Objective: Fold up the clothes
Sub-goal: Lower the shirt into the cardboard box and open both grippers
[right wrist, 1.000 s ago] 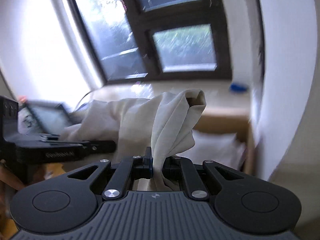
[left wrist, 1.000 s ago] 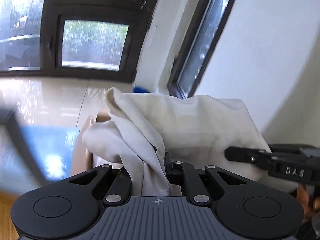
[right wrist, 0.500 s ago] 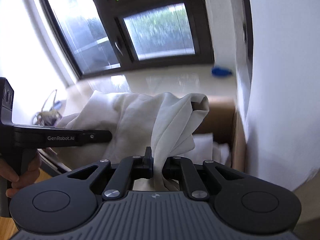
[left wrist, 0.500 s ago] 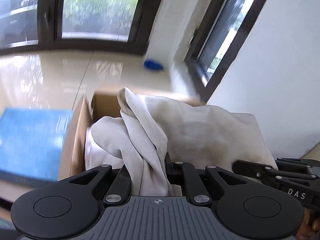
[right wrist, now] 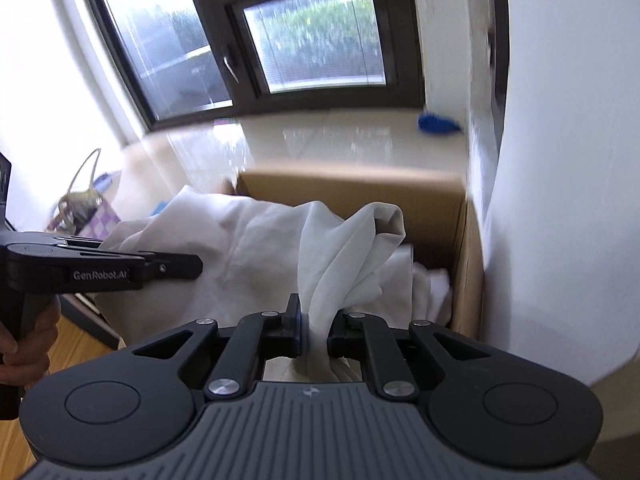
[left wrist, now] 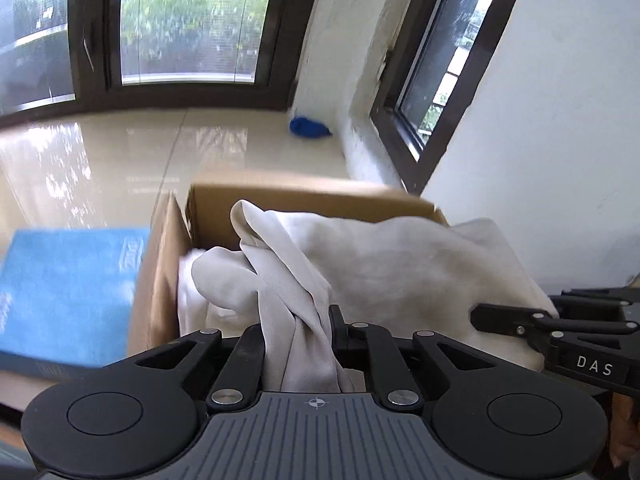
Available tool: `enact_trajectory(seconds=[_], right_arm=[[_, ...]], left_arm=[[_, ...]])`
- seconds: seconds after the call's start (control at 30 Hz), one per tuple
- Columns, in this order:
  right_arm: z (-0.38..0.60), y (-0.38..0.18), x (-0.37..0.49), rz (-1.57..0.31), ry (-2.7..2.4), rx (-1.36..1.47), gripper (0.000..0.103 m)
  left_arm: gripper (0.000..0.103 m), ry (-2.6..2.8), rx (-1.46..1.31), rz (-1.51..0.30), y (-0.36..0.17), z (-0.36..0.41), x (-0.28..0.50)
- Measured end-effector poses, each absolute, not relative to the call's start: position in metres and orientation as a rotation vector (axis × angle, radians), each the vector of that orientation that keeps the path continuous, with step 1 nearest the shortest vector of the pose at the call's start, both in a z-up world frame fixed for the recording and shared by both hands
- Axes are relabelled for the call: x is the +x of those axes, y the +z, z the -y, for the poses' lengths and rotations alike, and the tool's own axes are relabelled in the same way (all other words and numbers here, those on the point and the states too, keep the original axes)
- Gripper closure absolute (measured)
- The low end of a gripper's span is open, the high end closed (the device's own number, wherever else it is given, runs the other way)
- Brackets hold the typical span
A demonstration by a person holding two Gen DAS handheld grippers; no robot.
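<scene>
A cream-white garment [left wrist: 400, 272] hangs stretched between both grippers, above an open cardboard box [left wrist: 160, 280]. My left gripper [left wrist: 298, 332] is shut on one bunched edge of the cloth. My right gripper [right wrist: 314, 328] is shut on the other bunched edge of the garment [right wrist: 248, 248]. Each gripper shows in the other's view: the right one [left wrist: 480, 314] at the right side, the left one [right wrist: 198, 266] at the left, held by a hand [right wrist: 24, 344]. More white cloth [right wrist: 432, 284] lies inside the box [right wrist: 464, 272].
The box stands in a corner against a white wall [right wrist: 560, 160], on a glossy beige sill under dark-framed windows [left wrist: 188, 36]. A blue mat [left wrist: 68, 296] lies left of the box. A small blue object [left wrist: 310, 127] sits by the far wall. A bag [right wrist: 84, 208] stands at left.
Both views have tilted downward, so the cardboard box and the cloth inside it now show below the garment. The grips on the garment are unchanged.
</scene>
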State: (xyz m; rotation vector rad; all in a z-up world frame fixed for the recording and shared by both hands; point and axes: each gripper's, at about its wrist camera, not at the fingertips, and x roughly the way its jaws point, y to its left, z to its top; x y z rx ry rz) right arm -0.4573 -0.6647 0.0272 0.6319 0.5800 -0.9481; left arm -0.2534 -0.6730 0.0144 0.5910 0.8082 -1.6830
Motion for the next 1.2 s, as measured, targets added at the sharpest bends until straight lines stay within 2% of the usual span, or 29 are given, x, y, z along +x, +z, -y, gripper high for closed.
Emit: enact_trajectory(seconds=[0.1,0.23,0.3,0.37,0.43,0.6,0.67,0.9,1.03,1.13,1.2], right_arm=[[0.669,0.031,-0.456,-0.6,-0.95,0.603,0.091],[0.668,0.015,-0.454,-0.662,-0.944,0.616,0.09],[0.666,0.009,-0.452,-0.693,-0.948,0.611,0.086],[0.66,0.009,-0.452,-0.719,-0.97,0.575,0.084],[0.655,0.009,-0.451,-0.746,-0.991,0.538,0.079],[0.64,0.011,-0.45,-0.805,-1.045,0.444,0.075],[0.633,0.02,-0.454,-0.799,-1.067,0.407,0.069],[0.625,0.035,-0.457,-0.753,-1.053,0.405,0.062],[0.634,0.025,-0.45,-0.743,-1.022,0.442,0.062],[0.646,0.014,-0.445,-0.742,-1.004,0.465,0.062],[0.655,0.006,-0.442,-0.742,-0.988,0.5,0.062]], left_arm=[[0.09,-1.68,0.603,-0.834,0.01,0.678,-0.253],[0.082,-1.633,0.674,-0.916,-0.015,0.684,-0.25],[0.076,-1.607,0.678,-0.919,-0.021,0.682,-0.247],[0.061,-1.598,0.683,-0.885,-0.018,0.678,-0.246],[0.054,-1.59,0.684,-0.835,-0.008,0.673,-0.245],[0.039,-1.586,0.684,-0.731,0.02,0.658,-0.242],[0.037,-1.567,0.668,-0.695,0.031,0.649,-0.24],[0.04,-1.628,0.664,-0.692,0.038,0.639,-0.255],[0.069,-1.659,0.714,-0.67,0.021,0.643,-0.27],[0.082,-1.654,0.745,-0.694,0.003,0.653,-0.273],[0.082,-1.64,0.754,-0.74,-0.01,0.661,-0.271]])
